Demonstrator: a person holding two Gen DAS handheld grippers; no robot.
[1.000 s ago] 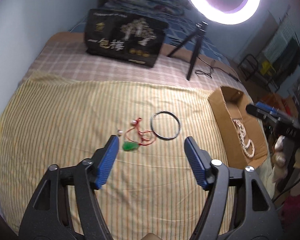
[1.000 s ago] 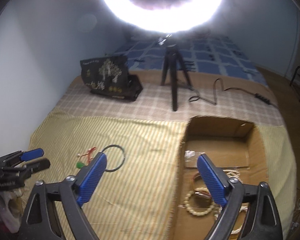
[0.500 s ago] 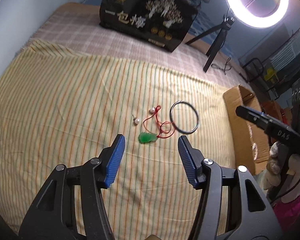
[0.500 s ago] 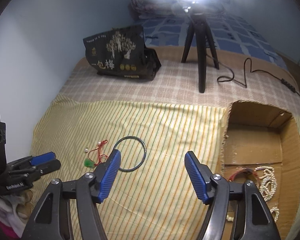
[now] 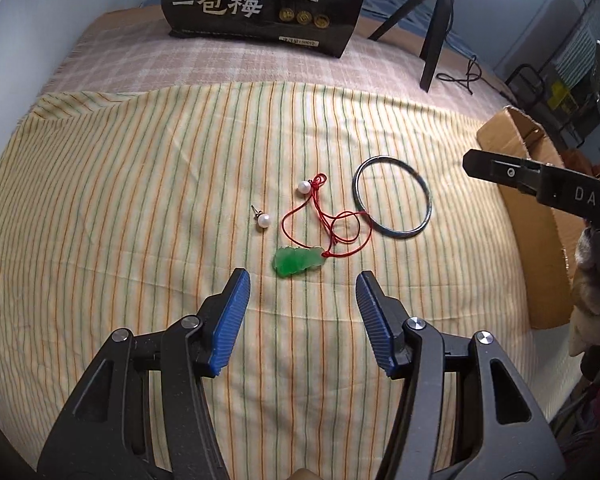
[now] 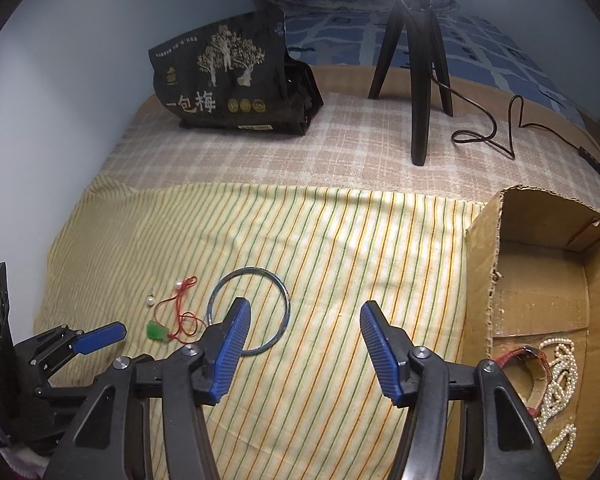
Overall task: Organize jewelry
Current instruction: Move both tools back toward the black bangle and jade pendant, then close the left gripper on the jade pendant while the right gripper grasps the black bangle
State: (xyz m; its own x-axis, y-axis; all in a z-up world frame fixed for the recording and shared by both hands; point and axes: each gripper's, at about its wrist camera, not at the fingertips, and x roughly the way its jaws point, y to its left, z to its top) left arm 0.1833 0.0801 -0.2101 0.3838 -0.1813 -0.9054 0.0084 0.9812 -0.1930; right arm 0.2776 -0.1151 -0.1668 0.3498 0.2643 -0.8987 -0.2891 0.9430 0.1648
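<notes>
On the yellow striped cloth point(image 5: 140, 200) lie a green pendant point(image 5: 297, 261) on a red cord point(image 5: 332, 216), two pearl earrings point(image 5: 263, 220) and a dark bangle point(image 5: 392, 195). My left gripper point(image 5: 302, 284) hovers just short of the pendant, open and empty. My right gripper point(image 6: 304, 316) is over the cloth right of the bangle point(image 6: 249, 310), its left finger overlapping the bangle's rim; its jaws are closing with nothing between them. In the right wrist view the pendant point(image 6: 158, 330) lies beside the left gripper's blue fingers point(image 6: 100, 336). The cardboard box point(image 6: 484, 280) holds pearl strands point(image 6: 558, 384).
A black printed bag point(image 6: 228, 80) and a black tripod point(image 6: 416, 60) with a looping cable point(image 6: 500, 132) stand on the checked blanket behind the cloth. A wall runs along the left side. The box point(image 5: 536, 240) sits at the cloth's right edge.
Both grippers have dropped closer to the cloth and narrowed. The left one closed in on the pendant; the right one swung left from above the box toward the bangle.
</notes>
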